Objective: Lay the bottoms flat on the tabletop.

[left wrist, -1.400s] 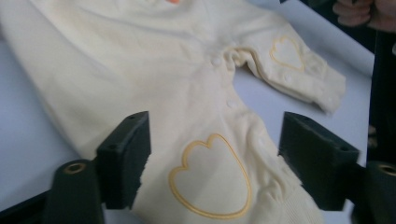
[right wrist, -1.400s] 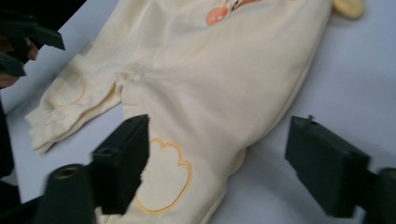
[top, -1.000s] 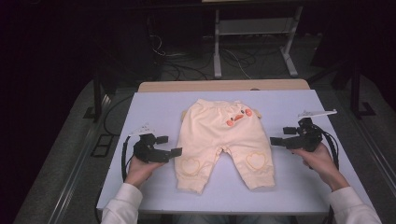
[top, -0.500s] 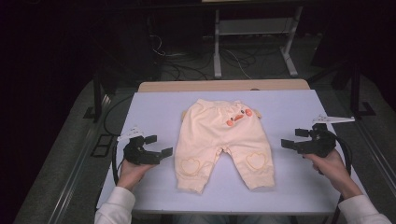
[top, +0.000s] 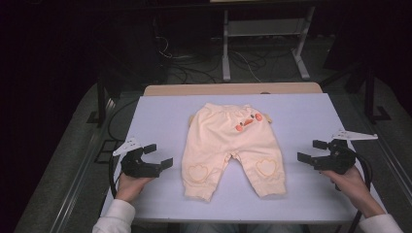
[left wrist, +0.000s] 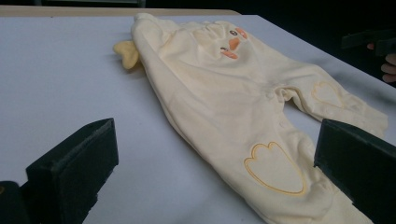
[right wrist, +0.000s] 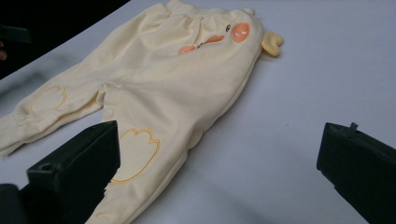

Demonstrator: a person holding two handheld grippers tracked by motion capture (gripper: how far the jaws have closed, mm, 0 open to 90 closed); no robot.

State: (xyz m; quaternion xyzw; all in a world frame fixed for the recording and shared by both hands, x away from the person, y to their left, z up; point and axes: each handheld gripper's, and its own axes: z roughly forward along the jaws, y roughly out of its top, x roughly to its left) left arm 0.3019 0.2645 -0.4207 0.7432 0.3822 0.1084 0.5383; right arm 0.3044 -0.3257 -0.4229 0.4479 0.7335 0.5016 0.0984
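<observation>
Pants (top: pixel 228 148) lie flat, face up, mid-table (top: pixel 311 204), waistband twd the far edge, both legs splayed twd the near edge; cuffs stop short of that edge. Pale yellow knit w/ an orange duck face near the waist, outlined foot patches on the knees, a small yellow wing (left wrist: pixel 125 53) poking out at one side of the waist. Looks light, soft, floppy; prob. no stiffness, so it will sag and fold wherever it's lifted, and a single-layer pinch may drag the layer under it. Best holds, I'd judge: the thick gathered waistband corners or the ribbed cuffs, one per side. Cloth on smooth tabletop likely slides easily. Left gripper (top: pixel 156 156) sits near the table's left edge, jaws wide apart, nothing held, well clear of the pants. Right gripper (top: pixel 313 152) near the right edge, also wide open and empty, apart from the right leg.
</observation>
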